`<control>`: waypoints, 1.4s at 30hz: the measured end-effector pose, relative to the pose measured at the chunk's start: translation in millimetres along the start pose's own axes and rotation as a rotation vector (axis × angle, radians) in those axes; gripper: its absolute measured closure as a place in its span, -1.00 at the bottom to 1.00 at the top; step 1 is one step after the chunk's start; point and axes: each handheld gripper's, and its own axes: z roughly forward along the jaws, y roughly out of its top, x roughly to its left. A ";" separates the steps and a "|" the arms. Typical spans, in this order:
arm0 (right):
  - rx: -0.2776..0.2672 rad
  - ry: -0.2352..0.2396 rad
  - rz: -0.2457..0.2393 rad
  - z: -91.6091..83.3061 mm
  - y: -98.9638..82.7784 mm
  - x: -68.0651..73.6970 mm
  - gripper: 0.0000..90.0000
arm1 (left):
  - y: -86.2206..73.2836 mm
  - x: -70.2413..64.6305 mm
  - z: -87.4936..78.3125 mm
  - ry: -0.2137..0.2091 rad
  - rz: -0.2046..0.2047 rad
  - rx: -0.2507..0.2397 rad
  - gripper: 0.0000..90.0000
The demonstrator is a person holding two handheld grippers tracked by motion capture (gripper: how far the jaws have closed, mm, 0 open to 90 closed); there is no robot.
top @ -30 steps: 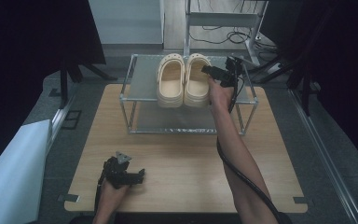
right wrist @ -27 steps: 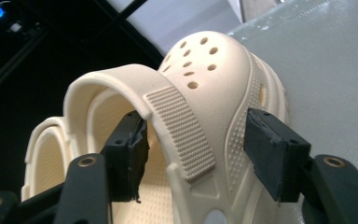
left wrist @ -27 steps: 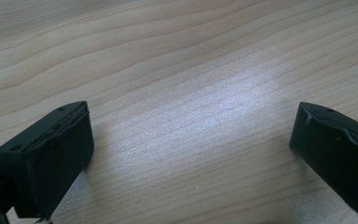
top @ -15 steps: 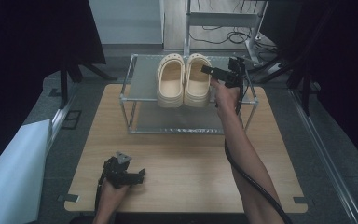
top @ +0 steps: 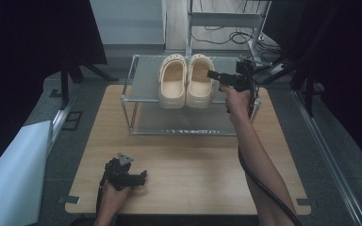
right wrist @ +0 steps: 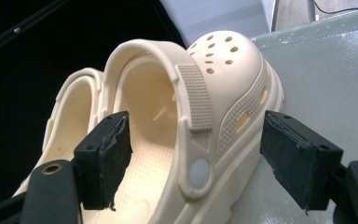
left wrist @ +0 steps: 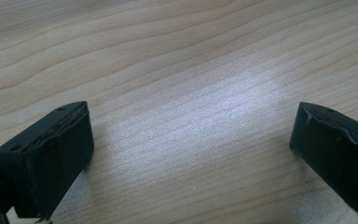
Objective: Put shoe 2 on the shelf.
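My right gripper (top: 213, 74) sits at the top shelf of the metal rack (top: 136, 82), just beside the right clog (top: 200, 80) of the cream pair. Its jaws have just been opening, and they now stand wide with the clog's outer wall and heel strap between them, the pads clear of the plastic on both sides as my right gripper view shows it (right wrist: 193, 154). That clog lies flat on the rack's top shelf, sole down, toe pointing away from me, and its twin, the left clog (top: 172, 81), lies touching it on the side away from my gripper. The rack itself stands at the far edge of the bench (top: 193, 160). My left gripper (top: 143, 177) rests on the bench well apart from the rack, near the bench's near edge, jaws spread wide over bare wood with nothing between them.
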 end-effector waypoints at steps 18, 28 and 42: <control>0.008 0.060 -0.012 -27.3 -13.1 -19.5 -0.51 | 0.1 -0.3 0.1 0.000 -0.001 0.000 -1.00; 0.030 0.084 -0.034 -42.3 -27.4 -26.7 -0.56 | 0.1 -0.7 0.2 0.002 -0.002 -0.002 -1.00; 0.047 0.127 -0.071 -68.0 -53.8 -32.2 -0.63 | 0.0 -1.8 0.1 0.001 -0.002 -0.002 -1.00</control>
